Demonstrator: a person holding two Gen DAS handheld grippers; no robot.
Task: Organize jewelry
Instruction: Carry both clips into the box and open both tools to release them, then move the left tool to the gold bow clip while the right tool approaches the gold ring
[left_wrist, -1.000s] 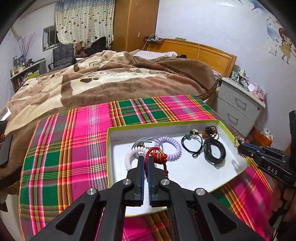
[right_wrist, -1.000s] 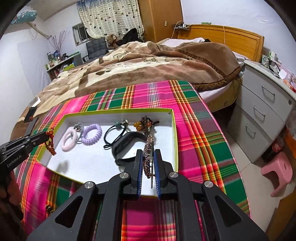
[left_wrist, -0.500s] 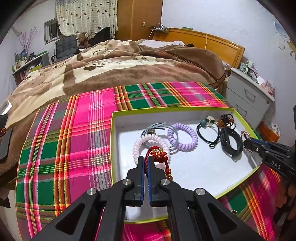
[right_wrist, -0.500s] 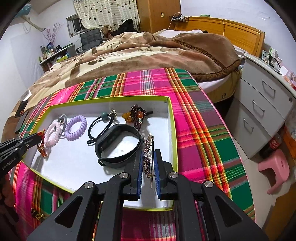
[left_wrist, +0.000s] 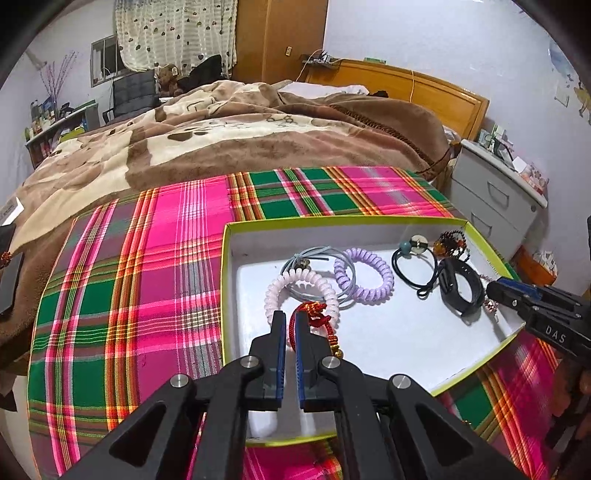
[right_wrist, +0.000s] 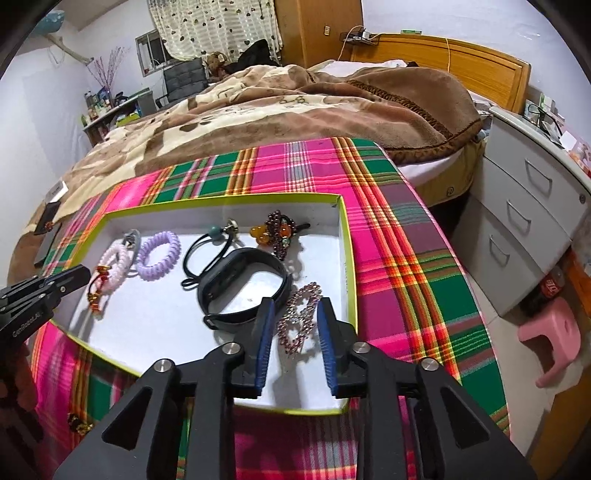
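Observation:
A white box with a lime rim (left_wrist: 332, 220) (right_wrist: 221, 197) lies on the plaid cloth. My left gripper (left_wrist: 290, 317) (right_wrist: 79, 275) is at the box's left part. Its jaws are just opening, with the cord of a red knotted bracelet (left_wrist: 317, 314) (right_wrist: 96, 286) still pinched between them. The bracelet drapes onto a pink coil tie (left_wrist: 295, 284). My right gripper (right_wrist: 295, 306) (left_wrist: 493, 291) is opening over the box's right front. A pink rhinestone clip (right_wrist: 301, 317) lies flat between its fingers, untouched. A black wristband (right_wrist: 240, 288) lies beside the clip.
Also in the box are a purple coil tie (left_wrist: 364, 275), a black hair tie (left_wrist: 410, 266) and an amber bead piece (right_wrist: 277, 232). A small gold item (right_wrist: 79, 421) lies on the plaid cloth (left_wrist: 147, 277). The bed is behind; white drawers (right_wrist: 517, 221) and a pink stool (right_wrist: 550, 339) are to the right.
The right jaws have spread and the rhinestone clip, held upright before, now lies flat in the box. The left gripper has brought the red bracelet down by the pink coil.

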